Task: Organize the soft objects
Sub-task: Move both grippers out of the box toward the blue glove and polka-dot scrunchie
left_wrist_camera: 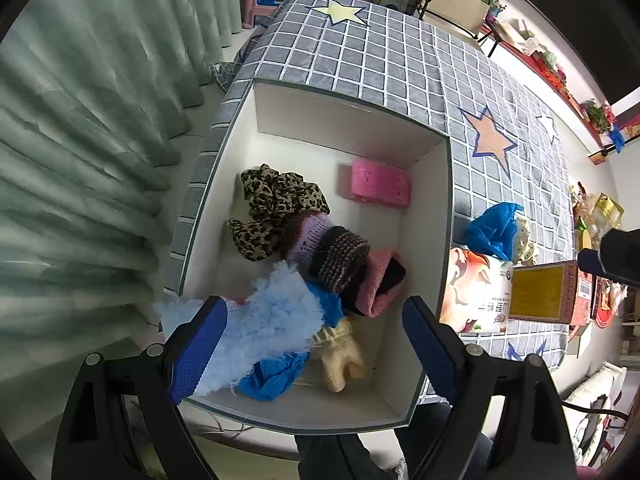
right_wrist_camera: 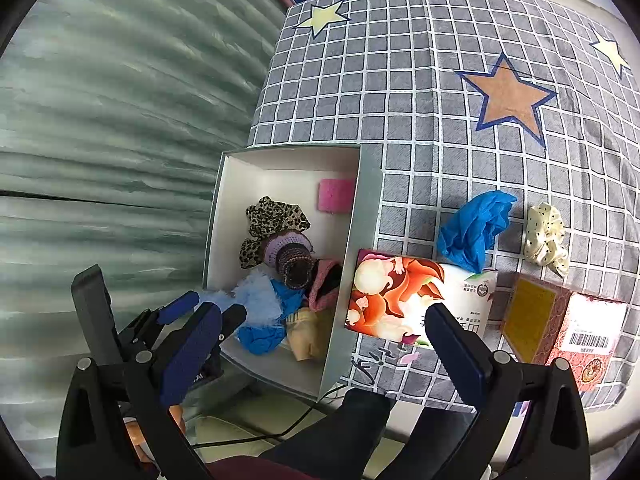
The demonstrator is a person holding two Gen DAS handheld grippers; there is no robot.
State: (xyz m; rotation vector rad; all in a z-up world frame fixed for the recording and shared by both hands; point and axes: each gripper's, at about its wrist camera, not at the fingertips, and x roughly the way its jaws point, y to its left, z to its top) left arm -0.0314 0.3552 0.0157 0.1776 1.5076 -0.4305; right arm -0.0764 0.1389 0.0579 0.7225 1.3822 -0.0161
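Over the white box (left_wrist_camera: 432,216) the left gripper (left_wrist_camera: 314,340) hangs with fingers spread, gripping nothing; fluffy blue cloth (left_wrist_camera: 268,320) lies beneath. The right gripper (right_wrist_camera: 320,344) gapes empty near the tissue box (right_wrist_camera: 416,300). A blue glove (right_wrist_camera: 472,228) and spotted scrunchie (right_wrist_camera: 546,236) remain on the desk (right_wrist_camera: 400,92).

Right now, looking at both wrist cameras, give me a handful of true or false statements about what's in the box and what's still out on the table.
1. The pink sponge lies inside the white box. True.
2. The leopard-print scrunchie lies on the tablecloth outside the box. False: it is in the box, beside the knitted pieces.
3. A crumpled blue plastic bag lies on the checked tablecloth, outside the box. True.
4. The cream polka-dot scrunchie is already in the box. False: it lies on the cloth, right of the blue bag.
5. The right gripper is clamped on the tissue box. False: its jaws stand wide open, holding nothing.
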